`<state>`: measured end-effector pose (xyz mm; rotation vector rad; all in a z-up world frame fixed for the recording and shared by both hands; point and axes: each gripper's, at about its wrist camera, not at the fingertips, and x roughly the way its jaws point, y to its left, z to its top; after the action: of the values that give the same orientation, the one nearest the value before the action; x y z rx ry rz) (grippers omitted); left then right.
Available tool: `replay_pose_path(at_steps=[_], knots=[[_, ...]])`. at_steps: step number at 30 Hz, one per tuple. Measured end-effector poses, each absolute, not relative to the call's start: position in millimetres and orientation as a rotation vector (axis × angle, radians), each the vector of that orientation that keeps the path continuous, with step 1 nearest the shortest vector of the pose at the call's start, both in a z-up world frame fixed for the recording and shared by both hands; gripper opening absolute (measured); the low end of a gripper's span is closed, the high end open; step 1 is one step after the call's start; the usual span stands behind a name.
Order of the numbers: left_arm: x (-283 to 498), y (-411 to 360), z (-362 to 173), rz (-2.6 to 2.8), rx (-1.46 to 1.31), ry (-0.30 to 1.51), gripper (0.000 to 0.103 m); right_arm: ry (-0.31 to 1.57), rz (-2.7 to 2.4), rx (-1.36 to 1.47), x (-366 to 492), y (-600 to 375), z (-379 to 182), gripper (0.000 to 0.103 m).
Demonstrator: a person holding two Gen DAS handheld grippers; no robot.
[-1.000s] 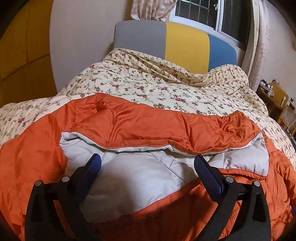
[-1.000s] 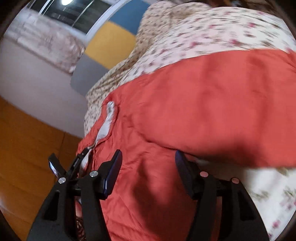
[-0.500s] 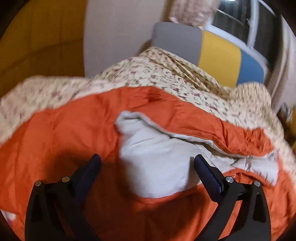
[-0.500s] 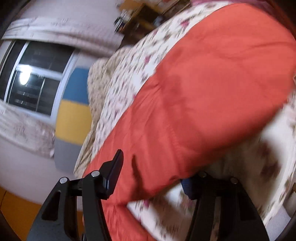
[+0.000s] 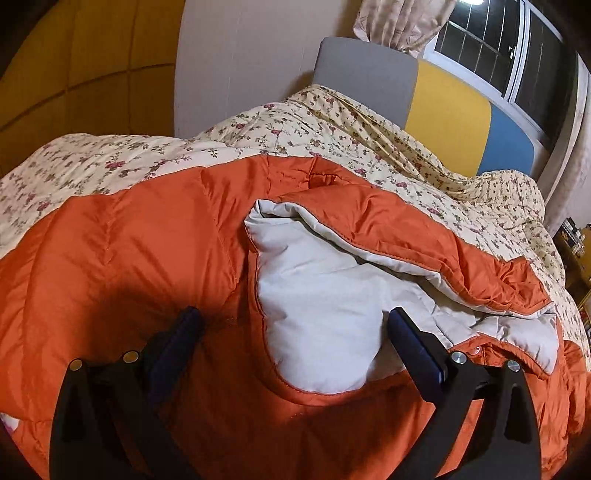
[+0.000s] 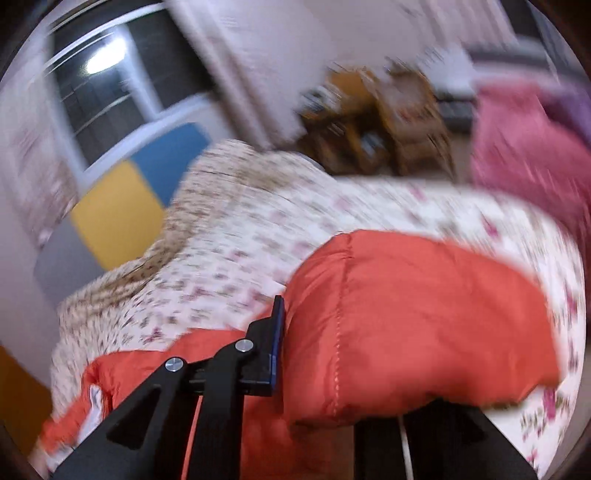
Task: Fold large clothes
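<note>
2 tongs [image 5: 291, 325] [image 6: 295, 347], right pinching orange jacket [image 6: 406, 317] edge, left spread

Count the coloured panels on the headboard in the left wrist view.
3: a grey panel at the left, a yellow panel in the middle, a blue panel at the right. The floral quilt hides their lower parts.

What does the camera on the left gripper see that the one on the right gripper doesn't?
Only the left wrist view shows the jacket's pale lining, the curtain and the left gripper, open above the cloth and holding nothing.

Only the right wrist view, which is blurred, shows the right gripper, whose jaws have just been closing and now pinch a fold of the jacket, plus a pink cloth and wooden furniture.

Both show the orange jacket, the flowered quilt, the headboard and the window.
</note>
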<state>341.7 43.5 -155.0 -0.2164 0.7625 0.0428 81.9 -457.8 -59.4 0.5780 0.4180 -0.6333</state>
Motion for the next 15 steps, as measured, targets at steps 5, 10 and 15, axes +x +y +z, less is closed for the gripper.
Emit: replay_pose_path(at_steps=[5,10,15], knots=[[342,45,-156,0.039,-0.225,0.761,0.100,0.359,-0.485,0.254,131,-379,-31,0.012],[342,45,-157,0.036,-0.232,0.759,0.100,0.362,-0.309,-0.087,173,-280,-36,0.012],[341,47,-157,0.029,-0.253,0.749,0.100,0.389,-0.056,-0.654,189,-167,-97,0.010]])
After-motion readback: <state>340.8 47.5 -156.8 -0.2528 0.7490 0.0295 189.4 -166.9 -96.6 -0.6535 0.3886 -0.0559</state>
